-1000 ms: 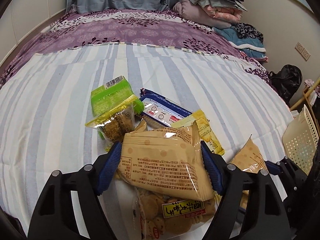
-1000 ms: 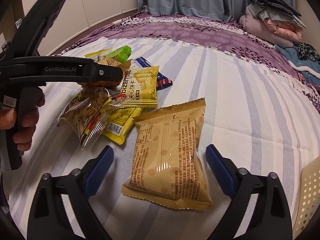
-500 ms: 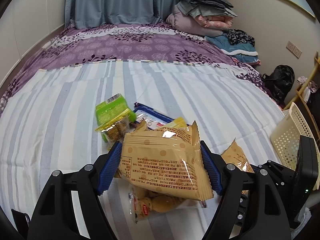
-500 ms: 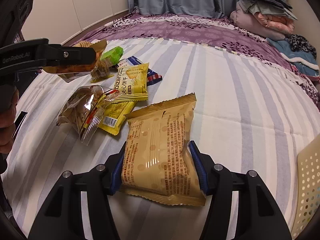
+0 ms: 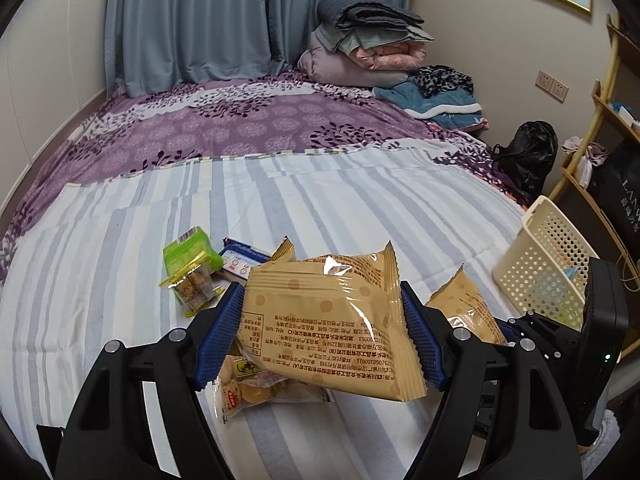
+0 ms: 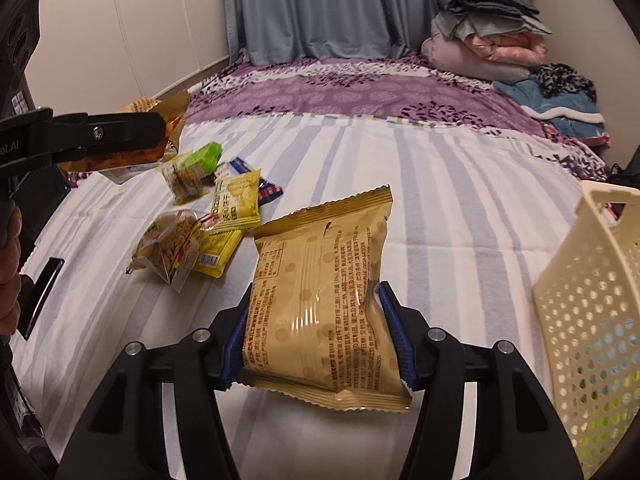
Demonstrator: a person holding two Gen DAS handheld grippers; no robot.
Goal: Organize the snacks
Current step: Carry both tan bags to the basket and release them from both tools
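In the right wrist view, bare striped bedsheet (image 6: 460, 208) is seen from 12 to 2 o'clock of the held packet, up to the perforated cream basket (image 6: 592, 320) at 3 o'clock. The way at 10 o'clock is blocked by the loose snack pile (image 6: 208, 220).

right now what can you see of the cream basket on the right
The cream plastic basket is rectangular, its walls perforated with round holes, with a handle cutout near the rim. It sits tilted at the right edge of the striped bedsheet, open top up. Blue and yellow-green things show through the holes, too unclear to name. Neither pair of tongs touches it; the right tongs, shut on a tan snack bag, are just beside it.
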